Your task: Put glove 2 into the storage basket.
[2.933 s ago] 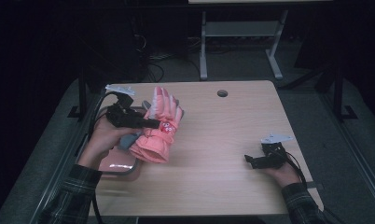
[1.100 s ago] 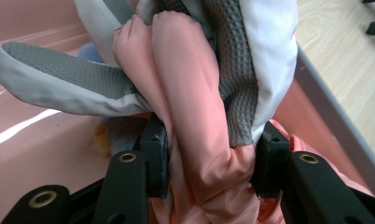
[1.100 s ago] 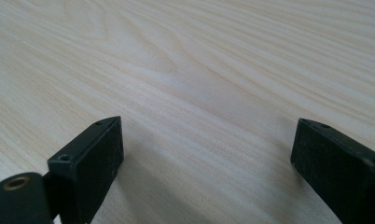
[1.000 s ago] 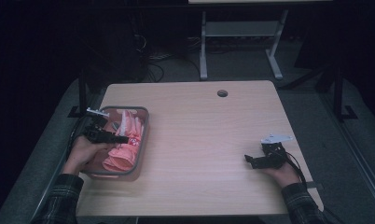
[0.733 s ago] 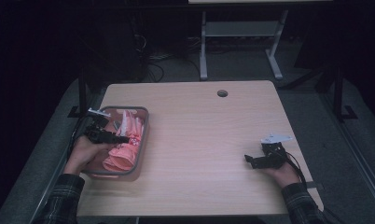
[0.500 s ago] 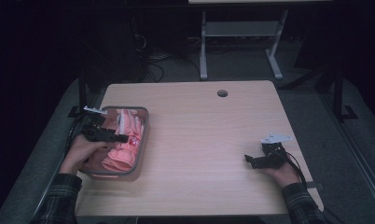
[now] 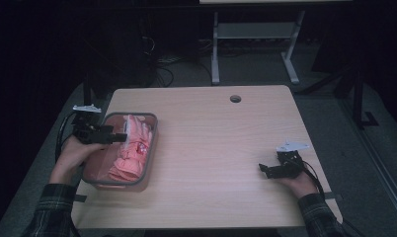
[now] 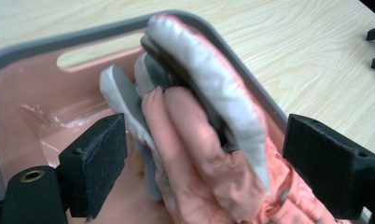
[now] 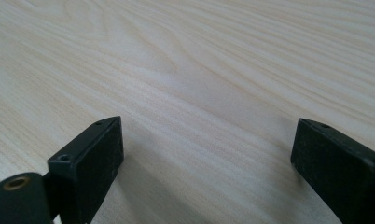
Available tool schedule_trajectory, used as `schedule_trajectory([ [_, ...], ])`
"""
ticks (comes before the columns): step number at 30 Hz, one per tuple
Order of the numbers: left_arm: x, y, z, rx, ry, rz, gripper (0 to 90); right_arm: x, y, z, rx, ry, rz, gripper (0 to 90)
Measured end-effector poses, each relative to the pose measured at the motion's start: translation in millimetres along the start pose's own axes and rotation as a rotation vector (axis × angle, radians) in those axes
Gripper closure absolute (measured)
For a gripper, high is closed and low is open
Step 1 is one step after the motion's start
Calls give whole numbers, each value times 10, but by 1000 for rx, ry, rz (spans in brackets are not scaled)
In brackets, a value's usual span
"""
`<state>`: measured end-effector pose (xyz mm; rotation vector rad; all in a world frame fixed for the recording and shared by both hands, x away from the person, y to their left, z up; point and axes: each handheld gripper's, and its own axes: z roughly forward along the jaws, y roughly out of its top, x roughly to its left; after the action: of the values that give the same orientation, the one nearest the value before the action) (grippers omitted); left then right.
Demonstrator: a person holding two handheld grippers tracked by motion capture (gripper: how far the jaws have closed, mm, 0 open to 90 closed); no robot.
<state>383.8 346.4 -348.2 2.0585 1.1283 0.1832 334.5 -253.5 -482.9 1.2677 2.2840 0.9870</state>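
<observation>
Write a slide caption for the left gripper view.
Left gripper, jaws just opened, above pink gloves lying in the pink bin.

Glove's point(image 8: 209, 140) cuff is cut off below.

High view above, forward-down over table point(image 7: 226, 148); gripper views close, low; shared tabletop.

The high view is dim: only the bench point(image 7: 226, 148) is lit, evenly from above, and the floor around it falls off into near black. Both gripper views are far brighter. A soft shadow lies on the wood under the right tongs point(image 9: 204, 172). The glove point(image 8: 209, 154) between the left tongs' pads looks slightly soft-focused, with pale sheen on its grey panel.
</observation>
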Motion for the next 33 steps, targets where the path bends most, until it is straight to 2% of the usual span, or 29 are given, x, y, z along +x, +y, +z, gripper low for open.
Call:
schedule_trajectory([
  [7, -241, 142, -31, -32, 21, 62, 133, 0, 10, 8, 2, 0, 3, 86],
  [15, -485, 316, -62, -82, 1, 127, 133, 0, 8, 8, 1, 1, 1, 87],
  [23, -745, 360, 95, -116, -38, 148, 134, 0, 6, 5, 1, 1, 2, 87],
  [33, -1051, 369, 331, -113, -73, 181, 138, 0, 6, 5, 1, 1, 2, 86],
])
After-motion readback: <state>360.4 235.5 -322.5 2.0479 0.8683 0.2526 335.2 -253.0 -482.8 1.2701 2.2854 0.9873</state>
